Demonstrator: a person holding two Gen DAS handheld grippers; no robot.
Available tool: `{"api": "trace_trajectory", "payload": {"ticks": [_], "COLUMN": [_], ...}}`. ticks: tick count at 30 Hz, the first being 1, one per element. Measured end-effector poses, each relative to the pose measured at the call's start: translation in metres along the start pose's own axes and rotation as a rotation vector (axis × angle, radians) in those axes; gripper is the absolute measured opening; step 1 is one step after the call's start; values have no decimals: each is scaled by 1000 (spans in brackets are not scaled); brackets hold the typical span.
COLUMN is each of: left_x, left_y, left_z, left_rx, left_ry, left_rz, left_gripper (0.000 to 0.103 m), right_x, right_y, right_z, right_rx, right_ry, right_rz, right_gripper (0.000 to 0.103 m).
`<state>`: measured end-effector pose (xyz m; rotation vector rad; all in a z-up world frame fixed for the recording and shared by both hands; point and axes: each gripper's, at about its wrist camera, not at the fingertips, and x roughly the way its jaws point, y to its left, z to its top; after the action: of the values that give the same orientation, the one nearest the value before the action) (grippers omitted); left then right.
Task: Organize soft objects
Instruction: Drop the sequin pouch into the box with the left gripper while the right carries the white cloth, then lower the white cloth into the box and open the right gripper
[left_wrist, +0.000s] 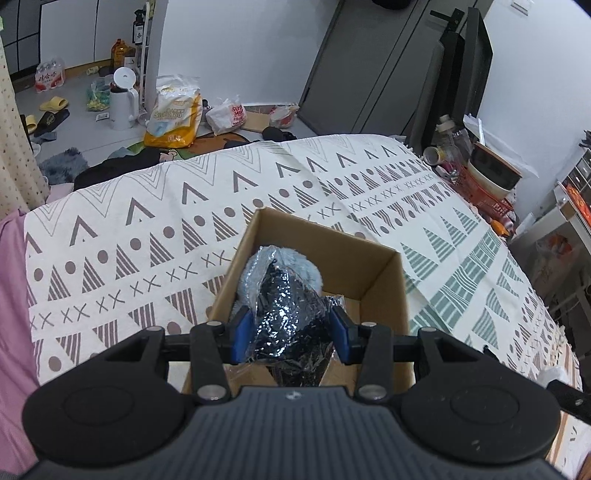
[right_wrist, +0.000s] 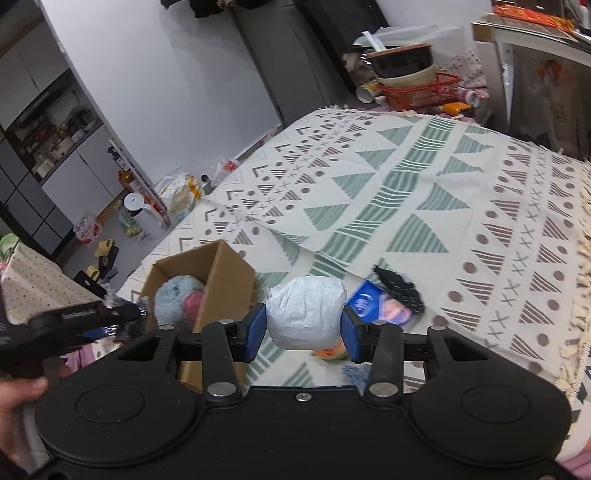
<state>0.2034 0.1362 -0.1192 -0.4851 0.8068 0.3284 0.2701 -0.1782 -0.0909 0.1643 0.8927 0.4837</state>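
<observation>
Two loads: our left gripper (left_wrist: 291, 334) clamps a dark wrapped bundle (left_wrist: 286, 314) over the cardboard box (left_wrist: 384, 291); right gripper (right_wrist: 303, 328) squeezes a white bundle (right_wrist: 306, 314) beside it. Risk: grippers collide at the box, plastic slips.

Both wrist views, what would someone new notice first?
First, the open brown cardboard box standing on the patterned cream bedspread, with a fluffy pale-blue plush toy inside. The left gripper has its jaws shut on a shiny dark plastic-wrapped bundle over the box. Right of the box, the right gripper clamps a white crinkled wrapped bundle above the bedspread.
</observation>
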Motion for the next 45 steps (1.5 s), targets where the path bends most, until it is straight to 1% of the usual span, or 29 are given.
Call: {"api": "trace_trajectory", "payload": {"ticks": [4,6,8,11,12,15,23,31,34,36,38,40,42,45], "left_x": [6,5,4,-1,-1,0,11,13,14,15,16,17,16,15], "left_y": [11,13,13,19,21,27,34,41,43,43,42,42,42,36], "left_z": [0,0,1,0,0,-2,-3,-2,-2,-2,-2,-2,-2,-3], "left_rx": [-39,-31,-16,-37,-42,-51,-53,-82,-87,-89,-87,-84,-81,-46], "left_ry": [-20,-29,-44,-78,-75,-55,-18,-7,-5,-5,-5,-7,-11,-31], "left_rz": [-21,-36,-26,-8,-15,-31,-18,-22,-21,-16,-13,-10,-7,17], "left_gripper": [47,49,55,59,61,62,65,66,67,67,67,67,67,67], "right_x": [6,11,18,29,33,42,71,92,98,101,103,102,98,94], "right_y": [23,33,42,57,63,79,117,140,143,141,140,138,134,124], "right_z": [4,6,9,12,13,16,27,32,33,34,34,33,32,32], "right_rx": [-39,-46,-45,-32,-33,-43,-80,-114,-96,-61,-37,-31,-23,-5], "right_ry": [2,4,7,7,6,6,22,30,31,36,33,18,6,19], "right_rz": [5,15,22,27,30,34,53,60,80,122,148,142,129,122], "right_gripper": [42,42,42,42,42,43,43,43,44,45,52,73,77,78]}}
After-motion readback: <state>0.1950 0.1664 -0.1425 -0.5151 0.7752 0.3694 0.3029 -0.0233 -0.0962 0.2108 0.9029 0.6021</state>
